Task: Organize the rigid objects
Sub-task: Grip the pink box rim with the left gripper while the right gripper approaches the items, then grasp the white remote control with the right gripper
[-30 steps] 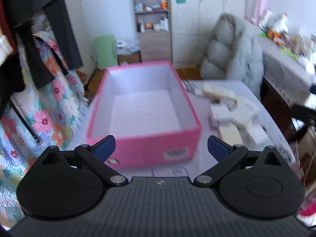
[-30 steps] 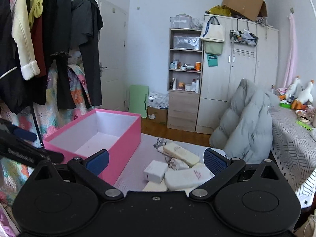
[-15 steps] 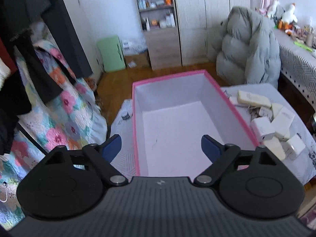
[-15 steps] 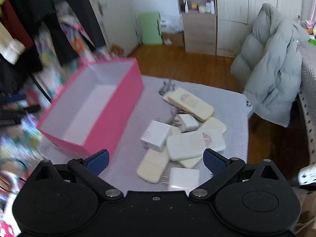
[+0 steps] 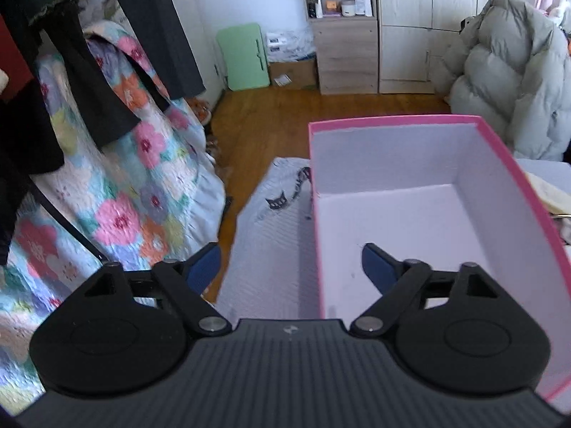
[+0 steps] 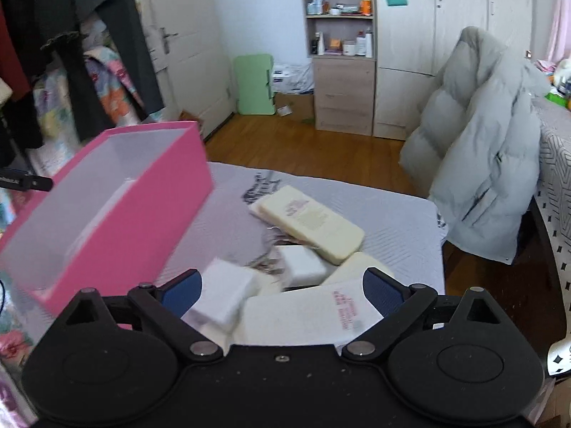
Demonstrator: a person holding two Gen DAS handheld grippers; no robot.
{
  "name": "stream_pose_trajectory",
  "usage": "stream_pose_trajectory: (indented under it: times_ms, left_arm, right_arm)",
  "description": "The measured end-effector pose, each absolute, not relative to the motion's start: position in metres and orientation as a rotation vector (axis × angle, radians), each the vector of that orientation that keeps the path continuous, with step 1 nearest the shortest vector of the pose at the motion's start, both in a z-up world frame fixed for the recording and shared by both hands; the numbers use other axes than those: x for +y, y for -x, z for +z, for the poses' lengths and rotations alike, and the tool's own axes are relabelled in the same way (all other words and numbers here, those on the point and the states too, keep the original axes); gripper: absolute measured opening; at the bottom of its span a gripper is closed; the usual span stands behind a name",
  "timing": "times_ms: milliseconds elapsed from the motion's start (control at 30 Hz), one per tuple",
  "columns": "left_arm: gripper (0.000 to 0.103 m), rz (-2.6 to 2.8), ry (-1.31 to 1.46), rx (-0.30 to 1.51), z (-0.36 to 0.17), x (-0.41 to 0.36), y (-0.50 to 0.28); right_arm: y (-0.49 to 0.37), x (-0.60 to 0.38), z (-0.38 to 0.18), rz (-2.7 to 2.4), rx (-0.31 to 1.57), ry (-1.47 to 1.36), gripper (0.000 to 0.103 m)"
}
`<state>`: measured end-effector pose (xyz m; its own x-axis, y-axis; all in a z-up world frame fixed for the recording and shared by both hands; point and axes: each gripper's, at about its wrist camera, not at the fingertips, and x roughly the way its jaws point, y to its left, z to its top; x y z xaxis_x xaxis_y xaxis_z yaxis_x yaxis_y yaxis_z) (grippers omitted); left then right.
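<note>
Two tools are out, both spread wide and holding nothing. The left tool (image 5: 291,267) hangs over the near left wall of the pink box (image 5: 392,128): its left finger sits outside the box above the grey surface (image 5: 271,249), its right finger inside above the bare white floor. As far as the left view shows, nothing lies in the box yet.

The right tool (image 6: 282,287) points down at a cluster of pale rigid blocks lying on the surface just right of the box. A white cube (image 6: 225,292) lies between its fingers toward the left one, and a flat white slab (image 6: 307,315) with pink print fills the rest of the gap, its far right corner near the right finger. Whether either finger touches them I cannot tell; the near edge is blurred. Beyond these lie a smaller white block (image 6: 303,264) and a long cream bar (image 6: 314,223), whose long axis runs from far left to near right, skewed to the tool's opening.

The right tool is plainly the nearer one for a pick, since the blocks lie directly ahead of it and the box sits to its left. My judgement is that the task has barely begun, with every visible block outside the box. The likely catch is that closing here could pinch cube and slab together, as they overlap.
</note>
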<state>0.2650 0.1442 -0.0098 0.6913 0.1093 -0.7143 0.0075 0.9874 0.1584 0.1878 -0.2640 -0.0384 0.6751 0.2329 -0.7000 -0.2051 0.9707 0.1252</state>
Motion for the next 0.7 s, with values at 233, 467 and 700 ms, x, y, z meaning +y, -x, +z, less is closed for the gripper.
stream_pose_trajectory:
  times_ms: [233, 467, 700]
  left_arm:
    - [0.035, 0.056, -0.115, 0.836, -0.033, 0.15, -0.278]
    - [0.008, 0.025, -0.125, 0.81, -0.039, 0.137, -0.27]
    - [0.003, 0.019, -0.119, 0.784, -0.041, 0.134, -0.266]
  right_arm:
    - [-0.206, -0.291, -0.061, 0.231, 0.882, -0.201, 0.095]
    - [-0.211, -0.314, -0.087, 0.238, 0.966, -0.403, 0.091]
    - [-0.213, -0.337, -0.105, 0.215, 0.981, -0.618, 0.087]
